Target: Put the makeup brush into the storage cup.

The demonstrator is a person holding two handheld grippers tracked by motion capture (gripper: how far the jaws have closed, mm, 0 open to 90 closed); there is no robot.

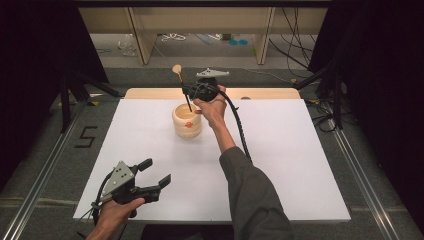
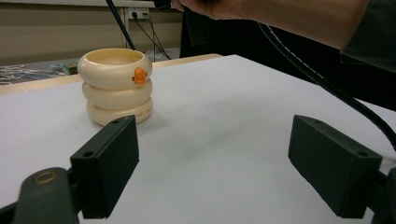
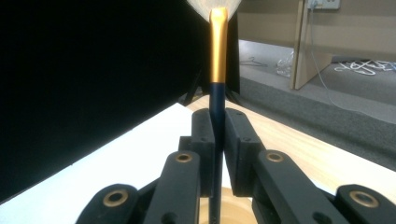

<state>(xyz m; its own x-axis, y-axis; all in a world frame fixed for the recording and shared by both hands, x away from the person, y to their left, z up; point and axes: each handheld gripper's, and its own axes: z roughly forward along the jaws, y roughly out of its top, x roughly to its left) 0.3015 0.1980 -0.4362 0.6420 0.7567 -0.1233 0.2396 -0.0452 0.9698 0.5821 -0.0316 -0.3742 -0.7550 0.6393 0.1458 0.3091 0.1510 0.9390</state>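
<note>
in the high view, nearest the camera, the left gripper (image 1: 154, 181) sits low at the near left corner of the white table (image 1: 280, 165), held in the person's left hand (image 1: 114, 214); its jaws are wide apart and hold nothing. farther away, near the middle of the table's far part, stands a cream cup (image 1: 187, 121) made of three stacked rings with a small orange mark on its side. the right gripper (image 1: 187, 91) is above the cup, and its jaws are closed on a makeup brush (image 1: 182, 87) – the dark handle goes down into the cup, the pale bristle head points up and away.

in the left gripper view, the two black jaws are at the bottom, far from each other, with bare table between them. the cup (image 2: 116, 85) stands beyond the left jaw, and the thin dark handle (image 2: 119, 24) leans out of it.

in the right gripper view, the jaws press the dark handle from both sides – the brush's (image 3: 218, 70) gold ferrule rises above them, and the cup's rim (image 3: 233, 206) is just below.
</note>
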